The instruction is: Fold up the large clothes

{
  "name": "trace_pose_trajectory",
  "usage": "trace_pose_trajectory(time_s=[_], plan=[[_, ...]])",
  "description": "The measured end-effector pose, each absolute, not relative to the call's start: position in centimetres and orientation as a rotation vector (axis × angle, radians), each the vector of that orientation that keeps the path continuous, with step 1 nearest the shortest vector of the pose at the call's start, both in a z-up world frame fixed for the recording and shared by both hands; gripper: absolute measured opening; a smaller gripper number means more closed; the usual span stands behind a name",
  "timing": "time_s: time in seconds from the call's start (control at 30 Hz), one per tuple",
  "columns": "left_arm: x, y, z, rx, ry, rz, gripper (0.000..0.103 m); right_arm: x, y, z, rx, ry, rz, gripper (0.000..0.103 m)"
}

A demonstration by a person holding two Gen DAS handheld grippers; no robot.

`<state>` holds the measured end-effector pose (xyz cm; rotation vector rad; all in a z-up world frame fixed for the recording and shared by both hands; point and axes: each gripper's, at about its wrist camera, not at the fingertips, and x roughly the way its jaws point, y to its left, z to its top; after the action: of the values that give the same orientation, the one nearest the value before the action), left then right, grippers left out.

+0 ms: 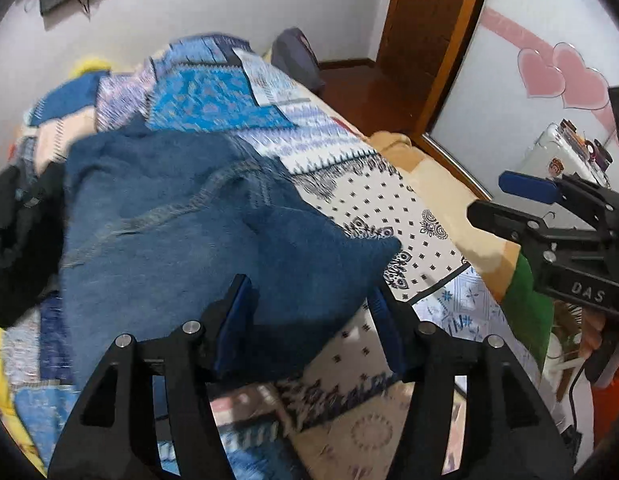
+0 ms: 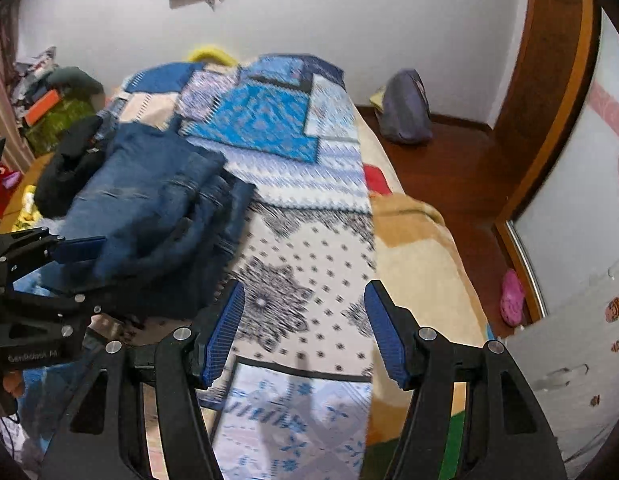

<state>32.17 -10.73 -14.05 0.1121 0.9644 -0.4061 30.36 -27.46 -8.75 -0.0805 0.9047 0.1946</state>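
Observation:
A pair of blue jeans (image 1: 181, 224) lies folded on the patterned bedspread (image 1: 373, 200); it also shows at the left in the right wrist view (image 2: 157, 208). My left gripper (image 1: 309, 320) is open, its fingers either side of the near corner of the jeans, with denim between the pads. My right gripper (image 2: 305, 328) is open and empty above the white-patterned part of the bedspread (image 2: 309, 240), to the right of the jeans. It shows at the right edge of the left wrist view (image 1: 505, 200).
A dark garment (image 2: 65, 172) lies at the far left of the jeans. A grey bag (image 2: 405, 108) stands on the wooden floor beyond the bed. A wardrobe with a mirrored door (image 1: 529, 92) runs along the right. A pink shoe (image 2: 512, 298) lies by it.

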Motion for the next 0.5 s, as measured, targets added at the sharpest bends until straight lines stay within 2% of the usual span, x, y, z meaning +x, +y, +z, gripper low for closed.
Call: trace_pose_trajectory(time_s=[0.1,0.2,0.3,0.37,0.5], plan=[[30.6,-7.9,-11.8,0.073,0.904,-0.365,0.062,30.2,-26.0,-7.6,-0.086,0.877,0.235,0.059],[29.9,-4.9,-9.8,0.064,0.824,-0.285,0.072,30.5,-24.3,-6.6,-0.093,0.873,0.286,0.059],[30.1,-2.0,-9.2,0.083,0.773,-0.178,0.092,31.1,-22.1,-5.9,-0.091,0.863,0.368,0.061],[30.6,-0.1,-9.6,0.066,0.780,-0.110,0.093,31.7,-20.6,-6.0,-0.080,0.861,0.406,0.072],[32.1,3.0,-12.7,0.015,0.879,-0.040,0.093,33.2,-18.8,-8.0,-0.038,0.897,0.431,0.072]])
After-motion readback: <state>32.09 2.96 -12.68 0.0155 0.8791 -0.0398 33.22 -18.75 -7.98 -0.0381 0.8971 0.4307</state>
